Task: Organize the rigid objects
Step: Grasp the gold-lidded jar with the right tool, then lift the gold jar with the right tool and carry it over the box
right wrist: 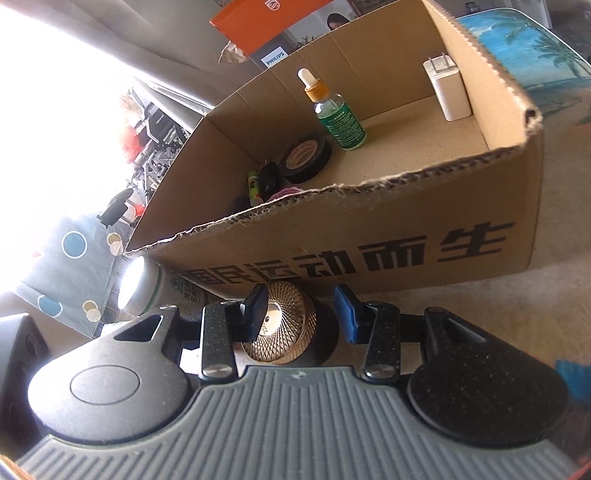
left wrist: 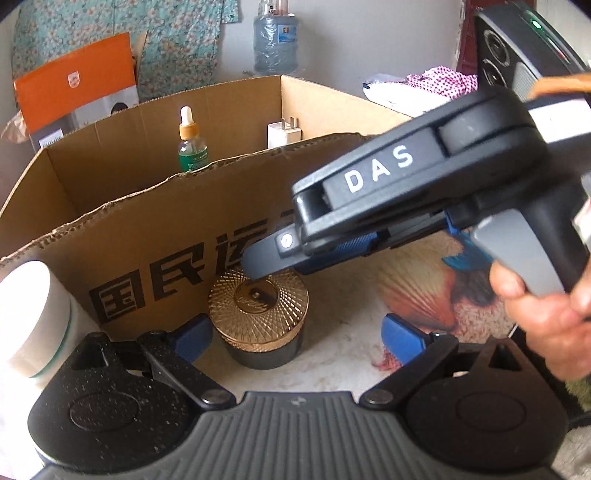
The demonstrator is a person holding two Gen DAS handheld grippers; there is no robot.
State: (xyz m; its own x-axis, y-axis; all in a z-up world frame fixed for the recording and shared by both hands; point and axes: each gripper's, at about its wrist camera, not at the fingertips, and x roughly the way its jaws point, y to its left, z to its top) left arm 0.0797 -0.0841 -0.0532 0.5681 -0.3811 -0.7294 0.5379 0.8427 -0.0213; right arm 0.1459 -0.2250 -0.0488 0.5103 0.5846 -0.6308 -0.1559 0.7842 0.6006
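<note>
Pale worktop (left wrist: pixel 343 354) with a printed bird-and-feather picture, part hidden under the grippers; a floral cloth hangs on the wall behind.

Item: jar with a gold ribbed lid (left wrist: pixel 258 308) and dark body, standing on the worktop against the front wall of the cardboard box (left wrist: pixel 155 236). Seen from the right wrist it sits between the fingers of the right gripper (right wrist: pixel 301 314), nearer the left finger (right wrist: pixel 255 312), which overlaps the lid; whether either pad touches it is unclear. Small writing on the lid centre is too fine to read.

Item: right gripper, hand-held, body lettered "DAS" in white. Jaws partly open, nothing gripped as far as can be seen.

Item: left gripper (left wrist: pixel 295 338), blue fingers spread wide and empty; the jar lies just ahead of its left finger (left wrist: pixel 194 338).

Item: cardboard box, top torn off, bold black Chinese characters on the front, partly covered by the right gripper in the left view. Contents beyond the fingers: dropper bottle (right wrist: pixel 334 110) with a green label, print illegible; white plug adapter (right wrist: pixel 447 90); roll of black tape (right wrist: pixel 304 157); small dark and green objects (right wrist: pixel 258 182) in the corner, hard to identify.

Item: white jar (left wrist: pixel 35 317), left of the fingers, cut off by the frame edge.

Item: orange carton (right wrist: pixel 266 22) behind the box, marked "PHILIPS".
</note>
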